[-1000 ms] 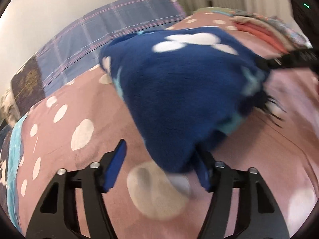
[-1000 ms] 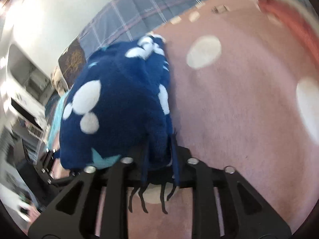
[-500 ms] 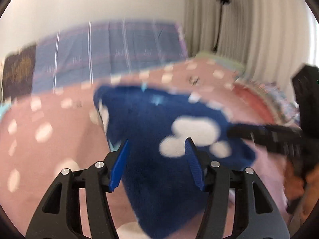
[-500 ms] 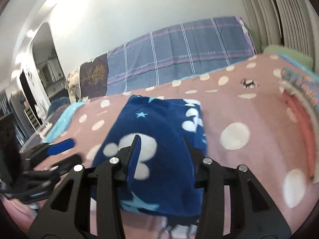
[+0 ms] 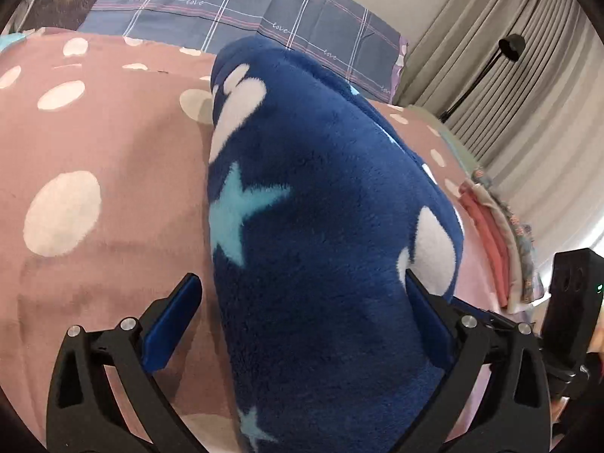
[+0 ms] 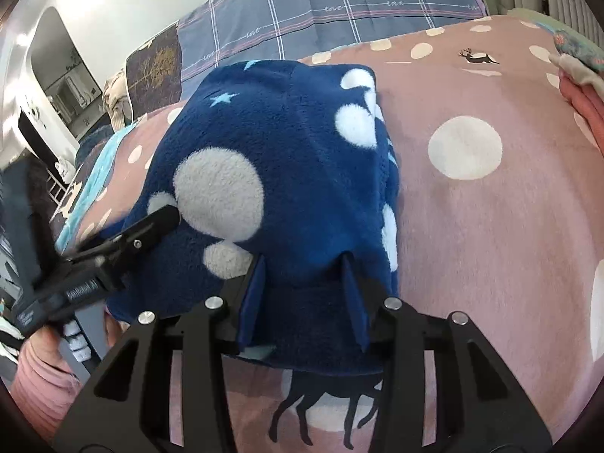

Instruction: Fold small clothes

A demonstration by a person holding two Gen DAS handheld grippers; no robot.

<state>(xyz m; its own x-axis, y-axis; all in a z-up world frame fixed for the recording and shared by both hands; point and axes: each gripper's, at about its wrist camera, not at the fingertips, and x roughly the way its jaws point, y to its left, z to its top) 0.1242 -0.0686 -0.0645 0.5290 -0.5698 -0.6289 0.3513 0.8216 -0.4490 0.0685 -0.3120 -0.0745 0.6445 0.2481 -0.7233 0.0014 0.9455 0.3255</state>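
Observation:
A dark blue fleece garment [image 5: 321, 226] with white blobs and pale blue stars lies folded on the pink dotted bedspread [image 5: 94, 143]. My left gripper [image 5: 302, 321] is open, its blue pads wide apart, with the garment's near end bulging between them. In the right wrist view the garment [image 6: 283, 173] fills the middle. My right gripper [image 6: 304, 302] is open around the garment's near edge, fleece between its fingers. The left gripper's finger [image 6: 151, 226] touches the garment's left side there.
A stack of folded clothes [image 5: 498, 234] lies at the right of the bed. A plaid blue pillow [image 5: 245, 11] lies at the headboard. Grey curtains [image 5: 528, 75] and a black lamp [image 5: 509, 45] stand at the right. A doorway and furniture [image 6: 56, 75] show at the left.
The garment was held up and carried by my right gripper a second ago; it now lies on the bed. Both grippers have come down close to its near end.

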